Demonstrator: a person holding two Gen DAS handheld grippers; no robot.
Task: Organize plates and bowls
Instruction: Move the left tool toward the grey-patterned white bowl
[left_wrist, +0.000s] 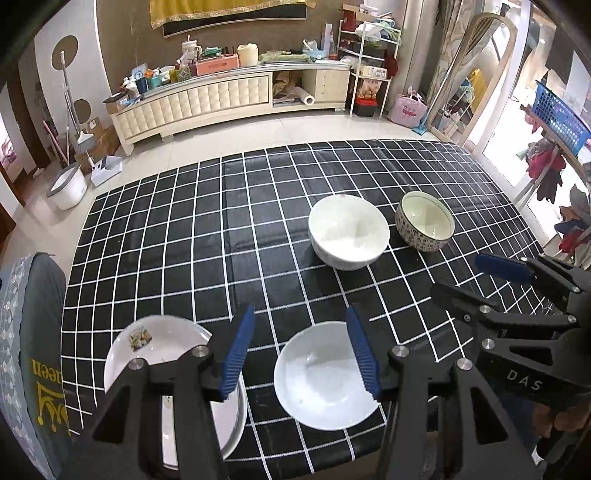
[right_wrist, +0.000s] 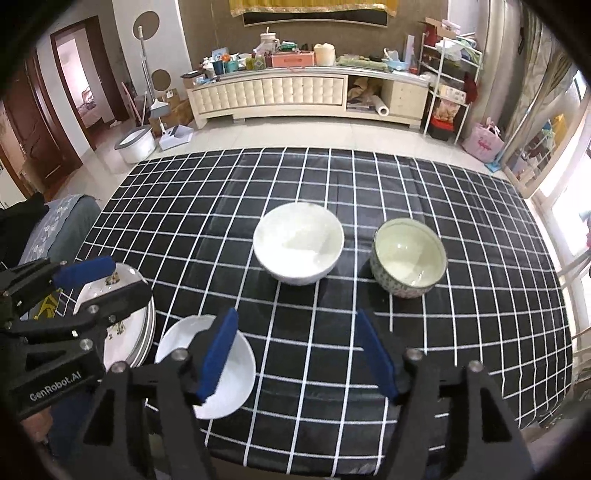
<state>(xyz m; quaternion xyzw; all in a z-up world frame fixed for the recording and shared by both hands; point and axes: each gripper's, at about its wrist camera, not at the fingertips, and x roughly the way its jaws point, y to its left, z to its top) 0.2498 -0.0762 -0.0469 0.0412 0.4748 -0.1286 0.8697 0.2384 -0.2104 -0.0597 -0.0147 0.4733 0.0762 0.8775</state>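
Fingers (left_wrist: 236, 350) of both grippers apart, holding nothing; white bowl (right_wrist: 298, 244) and patterned bowl (right_wrist: 408, 257) empty.

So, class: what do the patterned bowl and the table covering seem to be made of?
Patterned bowl: probably glazed ceramic; glossy pale inside with highlights, speckled print outside. Table covering: likely wipe-clean vinyl or oilcloth; black with a white grid, slight sheen and fold creases.

Beyond the jaws, the bench wears a black checked cloth (right_wrist: 406, 206). Farther ahead stands a long cream cabinet (right_wrist: 295, 94) crowded with clutter. To the left of the jaws, a white bucket (right_wrist: 135, 144) sits on the floor.
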